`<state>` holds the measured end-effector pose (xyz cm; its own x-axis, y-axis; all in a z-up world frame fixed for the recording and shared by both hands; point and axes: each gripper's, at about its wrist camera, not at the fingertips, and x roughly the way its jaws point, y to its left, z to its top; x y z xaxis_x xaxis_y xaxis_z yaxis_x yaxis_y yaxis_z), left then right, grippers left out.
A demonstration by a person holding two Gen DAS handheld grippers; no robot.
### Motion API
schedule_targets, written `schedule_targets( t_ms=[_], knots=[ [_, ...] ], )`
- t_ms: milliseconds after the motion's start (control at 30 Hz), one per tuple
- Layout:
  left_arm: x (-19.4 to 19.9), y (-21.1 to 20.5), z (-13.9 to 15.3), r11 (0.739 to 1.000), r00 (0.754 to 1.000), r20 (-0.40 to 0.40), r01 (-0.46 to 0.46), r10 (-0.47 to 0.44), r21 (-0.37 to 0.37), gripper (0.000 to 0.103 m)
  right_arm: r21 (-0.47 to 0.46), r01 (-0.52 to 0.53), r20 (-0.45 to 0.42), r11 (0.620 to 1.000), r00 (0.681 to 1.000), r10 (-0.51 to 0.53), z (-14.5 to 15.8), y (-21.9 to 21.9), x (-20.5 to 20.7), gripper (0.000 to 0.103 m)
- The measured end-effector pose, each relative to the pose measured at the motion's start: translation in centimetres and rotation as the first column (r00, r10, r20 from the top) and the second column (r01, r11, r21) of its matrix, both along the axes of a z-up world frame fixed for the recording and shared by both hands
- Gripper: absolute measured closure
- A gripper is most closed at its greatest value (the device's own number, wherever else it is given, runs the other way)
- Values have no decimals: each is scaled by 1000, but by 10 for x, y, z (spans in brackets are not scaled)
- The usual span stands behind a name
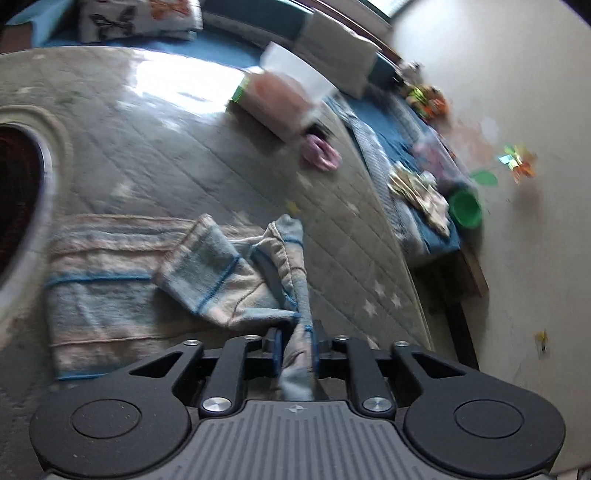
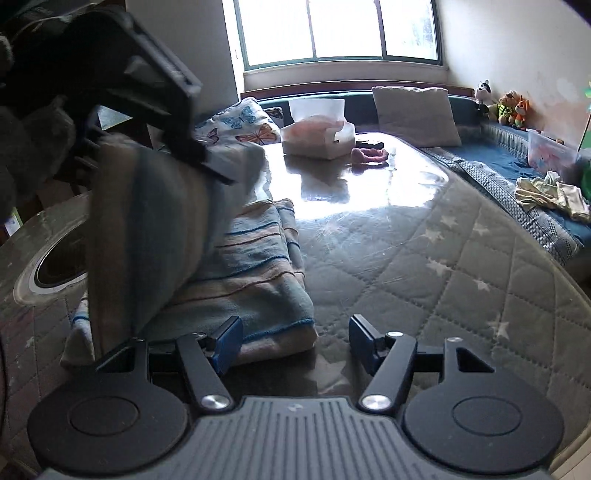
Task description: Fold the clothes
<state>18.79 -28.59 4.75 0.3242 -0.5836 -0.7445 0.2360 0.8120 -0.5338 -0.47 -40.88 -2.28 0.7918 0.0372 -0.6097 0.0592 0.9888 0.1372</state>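
Striped towel (image 1: 110,273), one only, lies on the quilted table (image 1: 155,147); the left gripper (image 1: 295,354) pinches its lifted edge. Right gripper (image 2: 295,343) gapes wide, holding nothing, beside the towel's near corner. One tissue box (image 2: 317,140) sits far back.

left tool (image 1: 297,350): black linkage arms, silver screws, blue pads (image 1: 277,347), grey ribbed base
right tool (image 2: 295,341): same black arms, round black discs, blue pads (image 2: 229,341)

window (image 2: 340,29) bright | wall (image 2: 517,48) pale | bench cushion (image 2: 495,155) blue, perhaps
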Motion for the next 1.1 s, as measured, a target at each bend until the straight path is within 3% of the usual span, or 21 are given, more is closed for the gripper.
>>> schedule_targets(
  t_ms=[167,333,567,733,867,1100],
  knots=[
    [-8,-9,-8,997,997,15,79,-79,-16,74,8,1,6,1000,1000,-1,0,-1,-4,37],
    [-16,11,-3,996,994,58,91,-91,-4,64,19,13,0,1000,1000,-13,2,-10,-13,36],
    [-40,62,7,992,981,172,76,-92,101,51,47,23,11,999,1000,-23,19,-25,-32,35],
    [-62,91,-1,983,973,206,63,-100,175,50,14,13,80,1000,997,-14,46,-24,-37,35],
    [-72,101,-15,975,975,198,58,-101,213,50,29,-57,125,998,991,53,63,-14,-22,36],
    [-72,114,-28,975,984,165,30,-68,222,50,81,-253,64,964,966,249,51,19,33,38]
  ],
)
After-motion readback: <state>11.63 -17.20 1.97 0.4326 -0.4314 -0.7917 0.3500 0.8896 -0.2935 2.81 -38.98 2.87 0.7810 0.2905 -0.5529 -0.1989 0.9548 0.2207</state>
